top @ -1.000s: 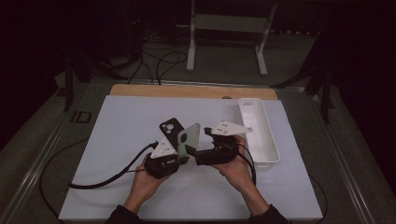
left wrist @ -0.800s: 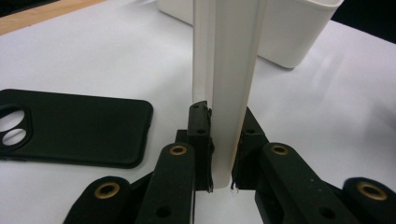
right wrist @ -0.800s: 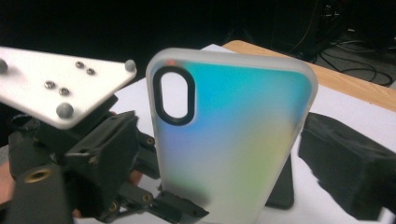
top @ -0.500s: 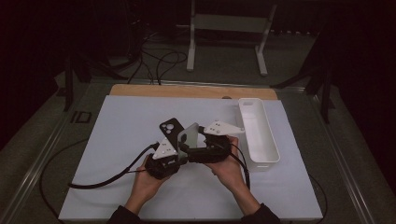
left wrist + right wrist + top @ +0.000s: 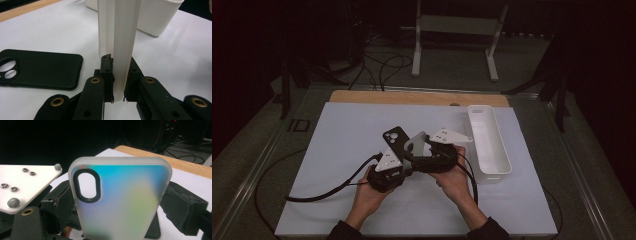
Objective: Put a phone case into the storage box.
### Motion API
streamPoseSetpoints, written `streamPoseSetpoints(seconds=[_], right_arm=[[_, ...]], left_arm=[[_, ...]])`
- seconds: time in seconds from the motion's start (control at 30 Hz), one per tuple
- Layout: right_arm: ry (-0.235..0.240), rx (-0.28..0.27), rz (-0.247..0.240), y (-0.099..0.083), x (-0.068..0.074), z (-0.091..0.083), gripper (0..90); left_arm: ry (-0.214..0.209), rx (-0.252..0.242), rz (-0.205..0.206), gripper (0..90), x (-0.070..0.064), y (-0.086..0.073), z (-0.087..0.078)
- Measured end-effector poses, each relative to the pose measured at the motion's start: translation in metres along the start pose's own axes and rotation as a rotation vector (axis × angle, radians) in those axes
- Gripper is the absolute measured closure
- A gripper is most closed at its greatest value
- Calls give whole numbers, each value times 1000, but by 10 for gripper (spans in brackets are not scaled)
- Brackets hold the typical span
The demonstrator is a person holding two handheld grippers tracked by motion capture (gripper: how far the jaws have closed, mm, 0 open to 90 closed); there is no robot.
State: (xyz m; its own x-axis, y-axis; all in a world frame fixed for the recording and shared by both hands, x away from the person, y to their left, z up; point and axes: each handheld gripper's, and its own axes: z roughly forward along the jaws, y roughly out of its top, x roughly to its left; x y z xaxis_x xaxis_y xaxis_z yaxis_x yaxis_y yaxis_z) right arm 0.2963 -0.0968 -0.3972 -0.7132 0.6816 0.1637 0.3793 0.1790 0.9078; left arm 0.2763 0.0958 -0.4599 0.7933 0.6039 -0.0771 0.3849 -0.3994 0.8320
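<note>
A frosted, translucent phone case (image 5: 414,144) stands upright over the white mat between both grippers. My left gripper (image 5: 406,156) is shut on its lower edge; in the left gripper view the case (image 5: 118,37) rises edge-on from between the jaws (image 5: 119,75). My right gripper (image 5: 418,159) comes in from the right, with its jaws against the two long sides of the case (image 5: 120,200), whose oval camera hole faces the lens. The right gripper (image 5: 120,207) looks shut on it. A black phone case (image 5: 393,137) lies flat on the mat just behind, also seen beside my left jaws (image 5: 42,67).
A white oblong tray (image 5: 499,160) sits to the right of the hands, its wall (image 5: 160,17) close behind the held case. A wooden strip (image 5: 412,97) borders the mat's far edge. The left gripper's cable (image 5: 327,190) trails off to the left.
The right gripper has moved left, closing the gap to the left gripper, and now brackets the frosted case. The left gripper and the black case have stayed put.
</note>
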Motion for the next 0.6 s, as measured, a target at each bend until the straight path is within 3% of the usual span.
streamPoseSetpoints(seconds=[0.27, 0.4, 0.6], right_arm=[[1, -7, -9, 1, 2, 0, 168], [-2, 1, -16, 0, 1, 0, 168], [-9, -4, -11, 2, -3, -3, 168]], left_arm=[[11, -9, 7, 796, 1, 0, -3], [19, -18, 12, 696, 2, 1, -6], [77, -6, 6, 464, 5, -1, -12]])
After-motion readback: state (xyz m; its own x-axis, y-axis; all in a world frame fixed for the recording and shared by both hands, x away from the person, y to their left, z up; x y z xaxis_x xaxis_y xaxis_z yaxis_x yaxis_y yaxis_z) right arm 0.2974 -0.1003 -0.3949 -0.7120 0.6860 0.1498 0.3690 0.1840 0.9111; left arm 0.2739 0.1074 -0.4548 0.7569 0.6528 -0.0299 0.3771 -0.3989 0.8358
